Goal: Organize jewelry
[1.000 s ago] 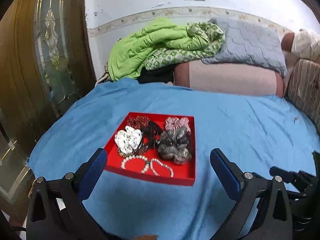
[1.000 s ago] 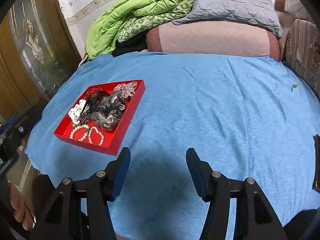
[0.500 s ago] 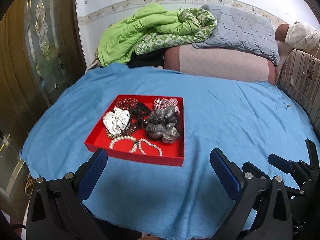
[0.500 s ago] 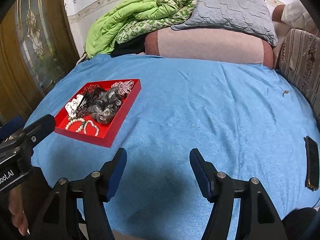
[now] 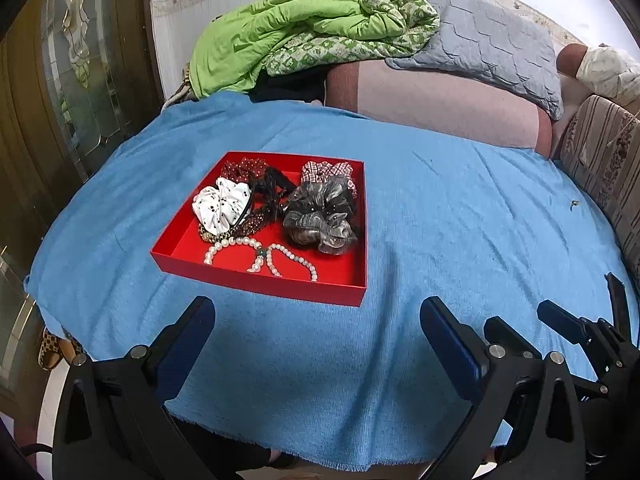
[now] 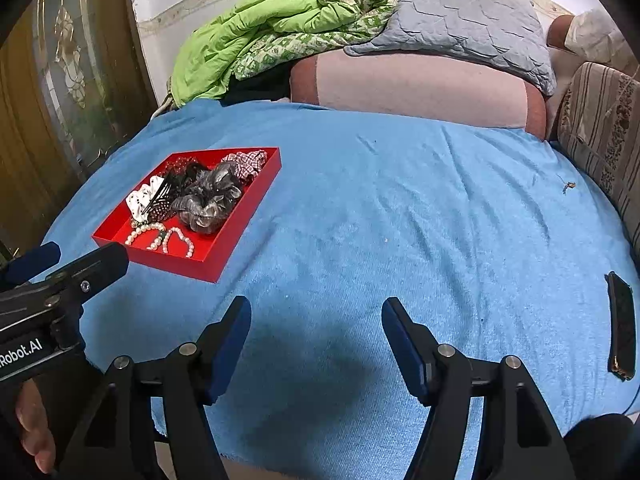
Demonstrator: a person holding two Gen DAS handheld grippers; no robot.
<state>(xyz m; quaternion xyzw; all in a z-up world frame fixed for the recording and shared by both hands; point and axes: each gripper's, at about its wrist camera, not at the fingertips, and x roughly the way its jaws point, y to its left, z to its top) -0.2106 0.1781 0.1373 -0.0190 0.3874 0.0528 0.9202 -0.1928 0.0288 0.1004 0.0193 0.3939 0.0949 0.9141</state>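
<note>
A red tray (image 5: pixel 256 284) sits on the blue cloth and also shows in the right wrist view (image 6: pixel 244 220). In it lie a white dotted scrunchie (image 5: pixel 221 205), a grey scrunchie (image 5: pixel 320 216), a checked red scrunchie (image 5: pixel 327 169), dark hair pieces (image 5: pixel 272 188) and a pearl strand (image 5: pixel 260 256). My left gripper (image 5: pixel 316 320) is open and empty, just short of the tray's near edge. My right gripper (image 6: pixel 316 320) is open and empty over bare cloth, to the right of the tray. The left gripper also shows at the left of the right wrist view (image 6: pixel 60 264).
The blue cloth (image 6: pixel 400 220) covers a round table. A dark phone (image 6: pixel 622 332) lies near its right edge, and a tiny object (image 6: pixel 568 187) at far right. Pillows and a green quilt (image 5: pixel 304 28) are piled behind. A glass door (image 5: pixel 72 72) stands on the left.
Both grippers have drawn back and risen, so the tray looks farther and more of the table shows. Both stayed open. The left gripper has come into the right wrist view.
</note>
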